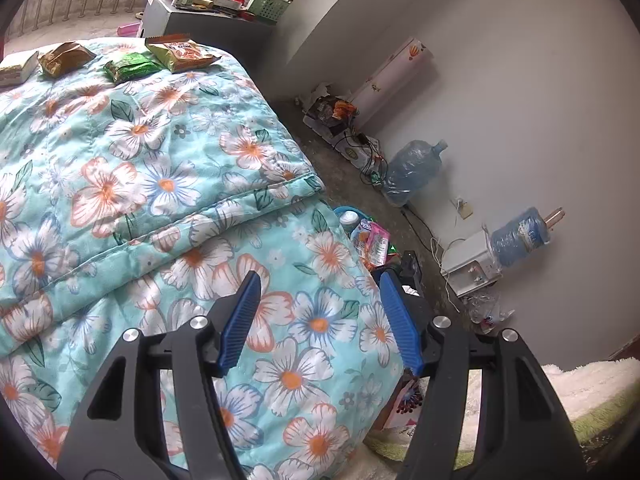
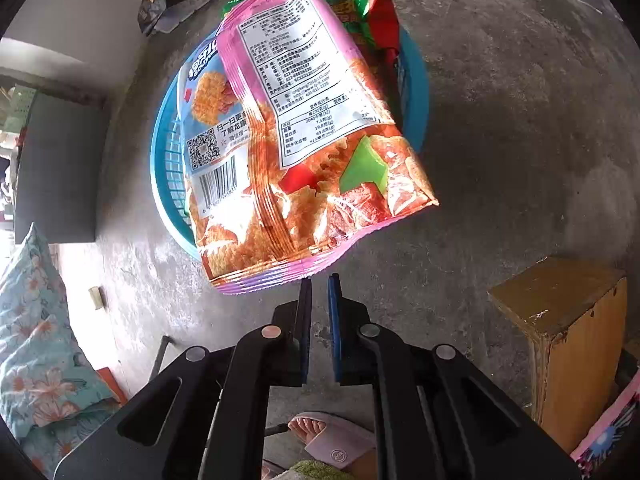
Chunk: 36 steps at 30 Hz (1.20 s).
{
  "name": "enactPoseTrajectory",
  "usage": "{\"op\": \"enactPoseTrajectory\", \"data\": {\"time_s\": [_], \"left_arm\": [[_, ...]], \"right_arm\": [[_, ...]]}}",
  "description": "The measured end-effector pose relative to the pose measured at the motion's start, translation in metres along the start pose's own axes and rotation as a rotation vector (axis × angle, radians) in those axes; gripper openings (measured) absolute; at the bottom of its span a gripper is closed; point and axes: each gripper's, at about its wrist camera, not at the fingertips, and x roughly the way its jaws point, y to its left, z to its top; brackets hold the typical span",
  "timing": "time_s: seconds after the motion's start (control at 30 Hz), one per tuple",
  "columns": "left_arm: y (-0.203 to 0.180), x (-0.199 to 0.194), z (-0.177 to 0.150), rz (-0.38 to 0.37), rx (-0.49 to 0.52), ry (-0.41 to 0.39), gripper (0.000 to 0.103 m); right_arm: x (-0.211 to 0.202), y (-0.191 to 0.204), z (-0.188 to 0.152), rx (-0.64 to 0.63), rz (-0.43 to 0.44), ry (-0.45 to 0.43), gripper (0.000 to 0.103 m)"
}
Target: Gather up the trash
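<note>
Trash wrappers lie in a row at the far edge of the floral quilt (image 1: 132,184) on the bed: a brown packet (image 1: 64,58), a green packet (image 1: 130,68), then an orange-and-green snack bag (image 1: 182,54), each lying apart from its neighbour. Left tongs (image 1: 318,320) hang open over the quilt, nothing between the blue pads (image 1: 240,320), touching nothing. Past the quilt's right edge a blue basket (image 1: 346,216) on the floor shows wrappers inside.

Right wrist view: pink snack bag (image 2: 304,152) hangs over the blue laundry-style basket (image 2: 168,152), which holds a blue-and-white wrapper (image 2: 208,120) and a green-and-red wrapper (image 2: 372,12). Right tongs (image 2: 320,292) are closed, tips at the bag's bottom seam; pads look pinched on that seam, though contact is partly hidden. A wooden box (image 2: 568,340) stands on the concrete floor (image 2: 520,140) at right. A slippered foot (image 2: 328,436) shows below.
</note>
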Motion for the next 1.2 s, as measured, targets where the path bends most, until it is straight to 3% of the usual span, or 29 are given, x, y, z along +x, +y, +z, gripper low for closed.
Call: {"op": "enactPoseTrajectory", "data": {"time_s": [0.23,0.33,0.43,0.5,0.53,0.6,0.67,0.73,0.8,0.97,1.1,1.2], "left_arm": [[-0.013,-0.012,-0.010,0.020,0.041,-0.029,0.059],[-0.025,-0.020,-0.018,0.042,0.082,-0.058,0.064],[-0.035,-0.027,-0.025,0.075,0.108,-0.097,0.071],[-0.040,-0.033,-0.029,0.115,0.099,-0.137,0.083],[-0.043,-0.036,-0.030,0.146,0.092,-0.160,0.085],[-0.048,-0.042,-0.033,0.214,0.077,-0.198,0.088],[-0.051,-0.048,-0.035,0.279,0.043,-0.236,0.094],[-0.055,-0.054,-0.042,0.351,0.003,-0.269,0.094],[-0.059,-0.057,-0.051,0.404,-0.003,-0.278,0.094],[-0.064,-0.058,-0.081,0.548,0.004,-0.275,0.094],[-0.067,-0.063,-0.100,0.571,-0.008,-0.299,0.094],[-0.067,-0.063,-0.106,0.654,-0.031,-0.278,0.094]], "right_arm": [[-0.026,-0.014,-0.048,-0.038,0.034,0.020,0.009],[-0.074,-0.007,-0.081,-0.152,0.073,-0.058,0.009],[-0.142,0.016,-0.118,-0.334,0.097,-0.205,0.013],[-0.196,0.037,-0.147,-0.478,0.124,-0.334,0.034],[-0.220,0.045,-0.162,-0.537,0.142,-0.395,0.051],[-0.270,0.063,-0.198,-0.667,0.191,-0.537,0.064],[-0.310,0.076,-0.233,-0.773,0.221,-0.656,0.090],[-0.339,0.085,-0.262,-0.853,0.243,-0.748,0.096],[-0.358,0.094,-0.292,-0.932,0.239,-0.805,0.096],[-0.361,0.112,-0.349,-1.112,0.145,-0.775,0.096],[-0.354,0.114,-0.385,-1.222,0.049,-0.764,0.096],[-0.348,0.110,-0.397,-1.261,0.023,-0.738,0.096]]}}
